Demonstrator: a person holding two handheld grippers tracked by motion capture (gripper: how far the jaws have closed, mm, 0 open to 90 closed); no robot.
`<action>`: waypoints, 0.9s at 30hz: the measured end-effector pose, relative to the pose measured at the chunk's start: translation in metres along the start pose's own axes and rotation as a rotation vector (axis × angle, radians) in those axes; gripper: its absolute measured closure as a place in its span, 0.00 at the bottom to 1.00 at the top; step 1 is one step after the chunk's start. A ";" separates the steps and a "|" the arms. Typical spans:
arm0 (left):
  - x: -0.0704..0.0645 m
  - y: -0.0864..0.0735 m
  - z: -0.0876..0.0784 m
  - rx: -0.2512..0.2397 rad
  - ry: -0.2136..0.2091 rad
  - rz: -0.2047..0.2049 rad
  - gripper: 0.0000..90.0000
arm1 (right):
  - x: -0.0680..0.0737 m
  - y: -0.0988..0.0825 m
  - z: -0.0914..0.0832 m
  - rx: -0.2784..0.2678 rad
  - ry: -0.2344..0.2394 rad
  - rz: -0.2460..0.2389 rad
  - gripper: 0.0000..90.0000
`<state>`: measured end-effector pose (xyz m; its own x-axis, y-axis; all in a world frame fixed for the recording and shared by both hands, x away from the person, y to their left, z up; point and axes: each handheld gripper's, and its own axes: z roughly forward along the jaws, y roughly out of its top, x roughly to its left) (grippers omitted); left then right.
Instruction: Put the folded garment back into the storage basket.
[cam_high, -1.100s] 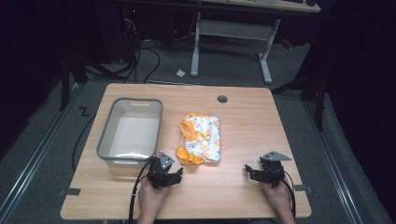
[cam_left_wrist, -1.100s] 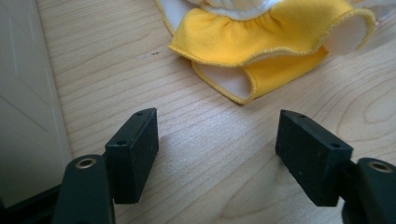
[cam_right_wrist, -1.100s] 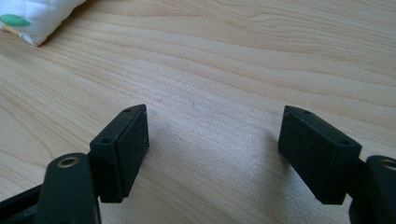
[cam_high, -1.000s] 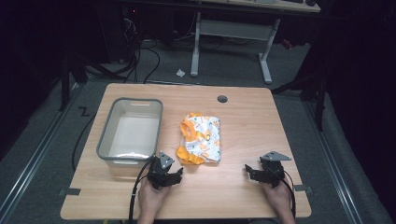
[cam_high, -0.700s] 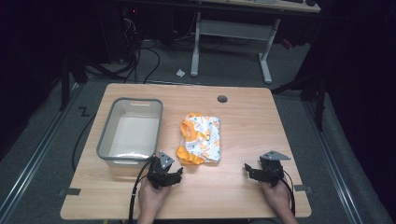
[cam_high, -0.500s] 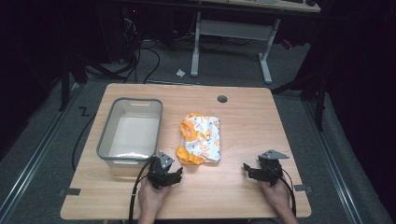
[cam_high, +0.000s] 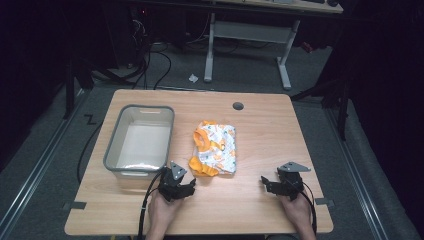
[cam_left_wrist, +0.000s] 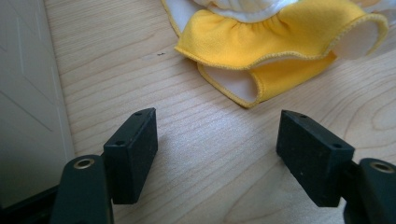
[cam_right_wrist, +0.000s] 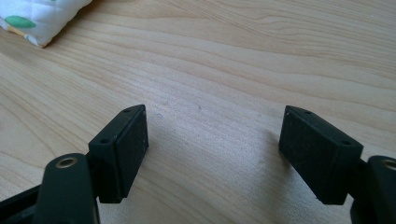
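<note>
A dim room surrounds the wooden worktop (cam_high: 260, 125). From above, a folded cloth (cam_high: 214, 148) lies mid-worktop beside a grey bin (cam_high: 141, 135), likely its destination. Left tongs (cam_high: 176, 187) and right tongs (cam_high: 280, 186) wait near the front edge.

Left gripper view: jaws wide, empty, aimed at the cloth's yellow frill (cam_left_wrist: 280, 46).

Right gripper view: jaws wide, empty, over bare wood.

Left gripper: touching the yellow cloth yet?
Apart. The left gripper view shows the left gripper open, with bare table between its jaws and the yellow cloth ahead.
</note>
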<state>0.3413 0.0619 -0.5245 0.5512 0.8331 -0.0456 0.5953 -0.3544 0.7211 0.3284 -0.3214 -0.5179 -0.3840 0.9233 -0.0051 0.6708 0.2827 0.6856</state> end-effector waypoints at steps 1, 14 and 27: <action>0.000 0.000 0.000 0.000 0.000 0.001 0.32 | -0.001 0.000 0.000 -0.002 -0.001 -0.004 0.27; -0.003 0.002 0.001 -0.006 -0.013 -0.021 0.30 | -0.001 -0.001 -0.001 0.002 -0.005 0.006 0.27; -0.005 0.007 -0.006 -0.020 -0.058 -0.028 0.29 | -0.001 -0.001 -0.001 0.002 -0.005 0.006 0.27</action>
<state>0.3397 0.0577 -0.5153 0.5676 0.8165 -0.1060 0.5997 -0.3218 0.7326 0.3272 -0.3226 -0.5178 -0.3762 0.9265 -0.0046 0.6743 0.2772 0.6845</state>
